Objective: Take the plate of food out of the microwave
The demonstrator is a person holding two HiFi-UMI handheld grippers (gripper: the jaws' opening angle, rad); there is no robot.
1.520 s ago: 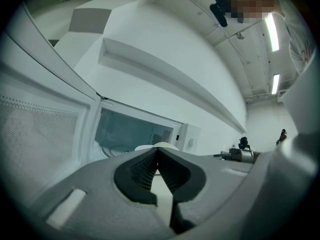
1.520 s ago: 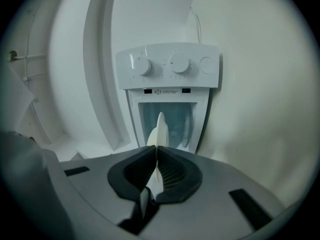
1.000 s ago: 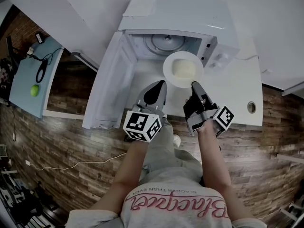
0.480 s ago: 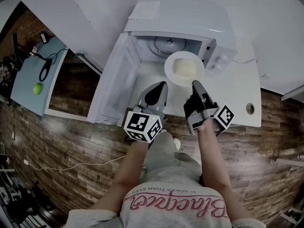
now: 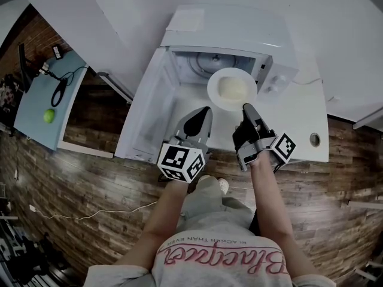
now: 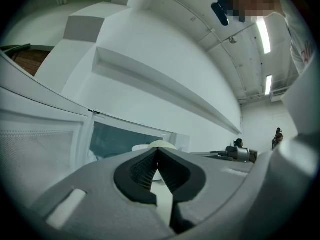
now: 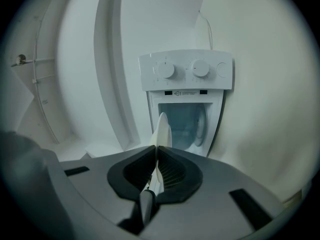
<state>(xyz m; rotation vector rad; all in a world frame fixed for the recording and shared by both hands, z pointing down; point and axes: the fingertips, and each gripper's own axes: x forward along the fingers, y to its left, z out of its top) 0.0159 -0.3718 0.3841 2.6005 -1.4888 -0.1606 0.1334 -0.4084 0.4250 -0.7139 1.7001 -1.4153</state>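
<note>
Centre frame in my head view, I have the right gripper [image 5: 245, 107] clenched on the near rim of a round white plate [image 5: 213, 92] carrying a patch of pale, creamy food [image 5: 233, 88]. The plate sits at the mouth of the boxy white microwave [image 5: 227, 23], over the right side of the opening and in front of the round turntable [image 5: 206, 58] in the cavity. I cannot tell whether its far edge rests on anything. In the right gripper view the plate appears edge-on, a thin pale blade pinched between the ribbed black pads [image 7: 175, 171]. The microwave's control panel [image 7: 186, 71] and its two round knobs [image 7: 165, 70] show above it.

My left gripper [image 5: 207, 109] sits just left of the plate and apart from it, tips pointing at the opening. Its own view shows the jaws closed together at the tips with nothing between them. The plate shows beyond them as a pale dome.

The microwave's door [image 5: 143, 115] stands swung wide open toward the left of the frame. The appliance sits on a white counter [image 5: 299, 127], whose front edge runs across mid-frame above a brown wooden plank floor [image 5: 90, 184]. Each gripper carries a black-and-white marker cube [image 5: 181, 162] at its near end. At upper left, a light blue table [image 5: 36, 109] holds a small green ball [image 5: 48, 115] and a black cable [image 5: 57, 88].
</note>
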